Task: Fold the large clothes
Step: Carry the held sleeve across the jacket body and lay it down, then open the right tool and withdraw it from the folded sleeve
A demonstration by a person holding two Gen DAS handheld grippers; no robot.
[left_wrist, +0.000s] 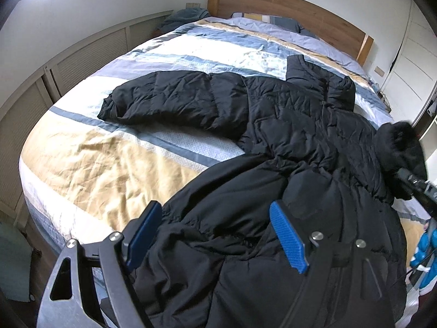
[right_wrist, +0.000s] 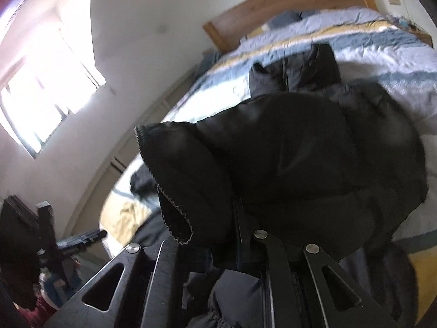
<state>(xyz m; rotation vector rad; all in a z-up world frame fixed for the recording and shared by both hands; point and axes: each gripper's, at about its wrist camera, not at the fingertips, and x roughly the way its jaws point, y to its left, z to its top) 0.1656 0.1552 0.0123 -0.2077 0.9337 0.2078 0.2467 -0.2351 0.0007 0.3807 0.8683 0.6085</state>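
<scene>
In the left wrist view, a black puffer coat (left_wrist: pixel 286 125) lies spread across the striped bedspread (left_wrist: pixel 95 158) of the bed, filling the centre and lower right of the frame, with one sleeve (left_wrist: pixel 164 101) stretched toward the left of centre. The left hand-held gripper (left_wrist: pixel 215 235) sits at the bottom of the frame, its blue-padded fingers (left_wrist: pixel 286 237) spread wide with the coat's hem fabric bunched between and beneath them, nothing pinched. At the right edge the right hand-held gripper (left_wrist: pixel 409 180) reaches in, holding a raised black sleeve end. A wooden headboard (left_wrist: pixel 286 8) runs along the top. In the right wrist view, the right hand-held gripper (right_wrist: pixel 240 218) has its fingers pressed together on the coat's sleeve cuff (right_wrist: pixel 177 180), whose ribbed edge hangs at centre left; the coat's bulk (right_wrist: pixel 314 150) fills the centre, and a bright window (right_wrist: pixel 41 90) occupies the upper left.
</scene>
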